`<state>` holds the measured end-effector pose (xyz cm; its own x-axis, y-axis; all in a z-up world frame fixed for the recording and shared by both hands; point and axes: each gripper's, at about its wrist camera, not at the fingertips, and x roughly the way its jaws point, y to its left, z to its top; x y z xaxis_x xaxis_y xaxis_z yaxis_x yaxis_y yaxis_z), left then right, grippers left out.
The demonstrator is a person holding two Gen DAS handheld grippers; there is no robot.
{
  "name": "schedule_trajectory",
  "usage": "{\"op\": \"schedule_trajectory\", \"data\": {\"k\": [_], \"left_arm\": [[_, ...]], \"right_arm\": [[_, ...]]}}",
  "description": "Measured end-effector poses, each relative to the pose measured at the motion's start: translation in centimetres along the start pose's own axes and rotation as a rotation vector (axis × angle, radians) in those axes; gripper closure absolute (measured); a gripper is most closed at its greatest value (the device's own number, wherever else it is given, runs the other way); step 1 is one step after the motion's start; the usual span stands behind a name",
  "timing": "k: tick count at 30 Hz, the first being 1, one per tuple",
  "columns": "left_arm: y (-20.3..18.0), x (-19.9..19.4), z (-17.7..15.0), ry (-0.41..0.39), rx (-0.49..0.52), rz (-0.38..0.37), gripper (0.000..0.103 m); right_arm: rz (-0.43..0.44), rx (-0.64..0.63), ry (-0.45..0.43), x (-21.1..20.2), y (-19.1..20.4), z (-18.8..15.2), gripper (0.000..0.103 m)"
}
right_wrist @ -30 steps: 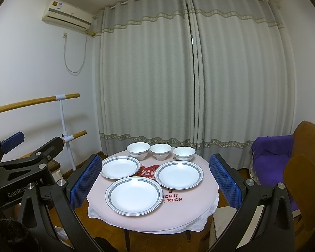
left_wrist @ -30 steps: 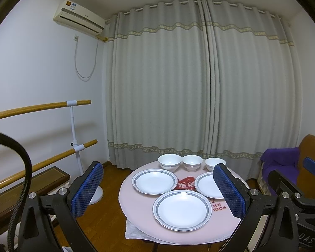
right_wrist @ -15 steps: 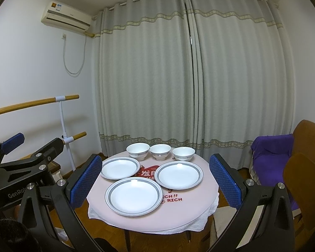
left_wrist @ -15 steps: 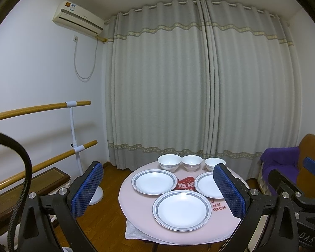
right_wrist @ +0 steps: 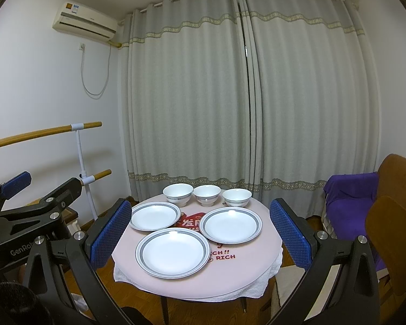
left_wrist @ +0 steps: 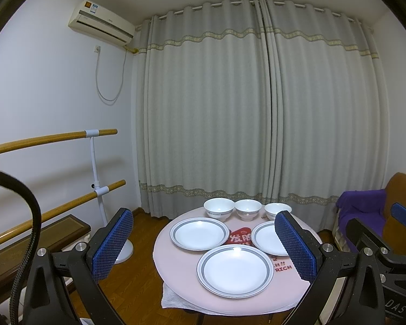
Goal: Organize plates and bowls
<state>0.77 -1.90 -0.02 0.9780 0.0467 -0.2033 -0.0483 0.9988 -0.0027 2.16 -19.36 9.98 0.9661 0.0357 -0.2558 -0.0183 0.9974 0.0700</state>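
Ok so I'm sitting back from the table (right_wrist: 176,284) with both tools up and nothing grabbed yet. Left gripper (left_wrist: 203,246) has its jaws spread wide and empty, right gripper (right_wrist: 200,233) same deal, wide apart with nothing between the pads.

On the round table there are three plates in a triangle: near plate (right_wrist: 172,252), left plate (right_wrist: 154,215), right plate (right_wrist: 230,225). They sit close together, but I can't tell if the rims touch. Behind them, along the far edge by the curtain (right_wrist: 243,94), is a row of three bowls (right_wrist: 206,195), upright and just beside each other.

My read on handling: this looks like glazed ceramic, so stiff, fairly heavy for a two-finger pinch, slick, and it'll chip or shatter if dropped. Plates lie flat on the cloth, so the only real hold is the raised rim, one pad over and one under at the near edge. Held from one side like that, a plate will probably want to droop, so I'd grip firmly and keep it level. Bowls look easier: pinch the wall at the rim, one pad inside, one outside. I'd set things down softly when stacking.
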Motion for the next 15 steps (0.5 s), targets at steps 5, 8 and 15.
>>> {"op": "schedule_trajectory", "data": {"k": [5,8,15], "left_arm": [[-0.11,-0.03,0.05,0.0,0.003,0.002,0.001],[-0.06,-0.03,0.01,0.0,0.002,0.001,0.001],[-0.1,-0.07,0.01,-0.001,0.001,0.001,0.001]], "right_arm": [[0.001,0.001,0.001,0.03,-0.02,0.04,0.0],[-0.001,0.0,0.001,0.05,0.01,0.02,0.0],[0.0,0.001,-0.001,-0.05,-0.02,-0.08,0.0]]}}
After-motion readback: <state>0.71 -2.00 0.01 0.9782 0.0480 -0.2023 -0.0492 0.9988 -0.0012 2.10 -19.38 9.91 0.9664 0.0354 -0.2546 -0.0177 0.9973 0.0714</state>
